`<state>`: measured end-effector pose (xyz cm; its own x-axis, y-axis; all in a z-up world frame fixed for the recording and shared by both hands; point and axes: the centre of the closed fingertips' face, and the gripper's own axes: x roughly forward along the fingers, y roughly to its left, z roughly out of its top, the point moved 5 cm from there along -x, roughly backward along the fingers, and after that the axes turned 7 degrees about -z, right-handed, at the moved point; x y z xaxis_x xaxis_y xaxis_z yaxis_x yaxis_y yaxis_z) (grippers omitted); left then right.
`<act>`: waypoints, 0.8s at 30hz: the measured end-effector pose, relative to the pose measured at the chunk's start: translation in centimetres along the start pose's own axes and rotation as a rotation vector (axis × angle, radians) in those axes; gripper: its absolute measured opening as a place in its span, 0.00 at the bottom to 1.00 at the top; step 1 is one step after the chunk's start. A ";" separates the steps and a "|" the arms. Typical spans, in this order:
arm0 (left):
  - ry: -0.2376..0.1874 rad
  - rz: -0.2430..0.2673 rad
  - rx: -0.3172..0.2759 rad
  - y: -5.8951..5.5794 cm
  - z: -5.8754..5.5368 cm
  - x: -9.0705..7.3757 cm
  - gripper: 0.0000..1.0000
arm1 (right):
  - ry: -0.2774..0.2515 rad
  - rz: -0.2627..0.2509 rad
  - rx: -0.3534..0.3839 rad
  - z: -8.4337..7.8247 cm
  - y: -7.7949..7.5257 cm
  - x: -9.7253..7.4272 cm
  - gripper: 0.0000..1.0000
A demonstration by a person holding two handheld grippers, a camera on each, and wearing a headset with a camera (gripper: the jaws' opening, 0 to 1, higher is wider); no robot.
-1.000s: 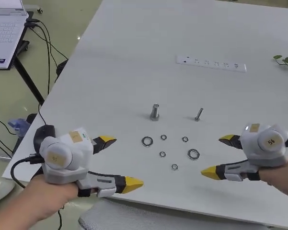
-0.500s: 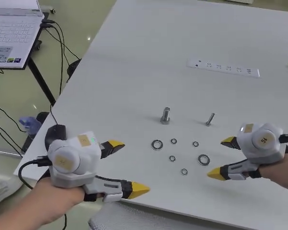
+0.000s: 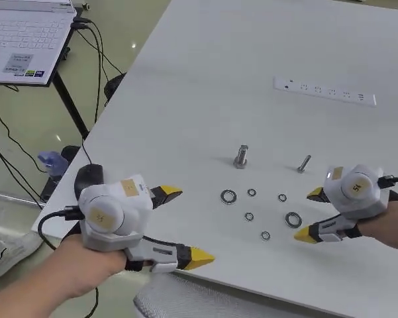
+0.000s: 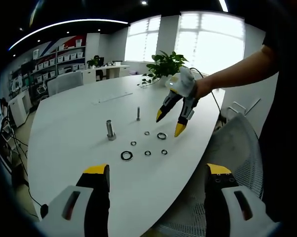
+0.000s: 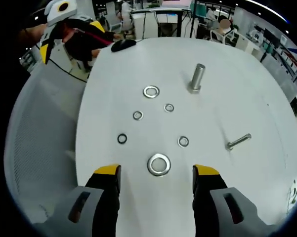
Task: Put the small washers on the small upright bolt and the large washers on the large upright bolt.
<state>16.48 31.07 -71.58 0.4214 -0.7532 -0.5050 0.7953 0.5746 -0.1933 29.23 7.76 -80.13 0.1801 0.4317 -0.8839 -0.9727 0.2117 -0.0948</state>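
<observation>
Washers [image 3: 249, 216] lie loose on the white table [image 3: 185, 99] before the large upright bolt [image 3: 241, 156] and the small bolt [image 3: 304, 163], none threaded on yet. The right gripper [image 3: 310, 213], jaws spread and empty, hangs just beside one large washer [image 3: 293, 219], which sits centred between them in the right gripper view, seemingly lined up for picking. The left gripper [image 3: 189, 224], likewise spread and empty, waits at the table's near edge, clear of the work.

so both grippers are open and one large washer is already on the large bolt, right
Not quite. The left gripper and right gripper are open, but the large bolt is bare. The head view shows one large washer lying in front of it and the other large washer by the right gripper, both flat on the table.
</observation>
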 end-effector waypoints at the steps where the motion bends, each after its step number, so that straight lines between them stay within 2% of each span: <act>1: -0.001 -0.002 0.003 0.0 0.0 0.1 0.78 | 0.009 0.003 -0.011 -0.2 -0.2 0.4 0.59; 9: 0.004 0.006 0.017 0.3 -0.2 0.3 0.78 | 0.050 0.028 -0.048 -0.2 0.1 1.5 0.56; 16: 0.038 0.028 0.041 1.3 -1.0 0.7 0.78 | 0.075 0.044 -0.072 -0.4 0.6 1.9 0.55; 20: 0.068 0.031 0.058 1.6 -1.5 0.9 0.77 | 0.079 0.048 -0.076 -0.4 0.6 1.9 0.54; 24: 0.082 0.041 0.059 1.9 -1.7 1.0 0.77 | 0.085 0.054 -0.093 -0.2 0.7 2.0 0.52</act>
<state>17.67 31.96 -73.86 0.4188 -0.6998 -0.5787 0.8037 0.5823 -0.1224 28.89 8.59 -82.05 0.1176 0.3637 -0.9241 -0.9908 0.1063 -0.0842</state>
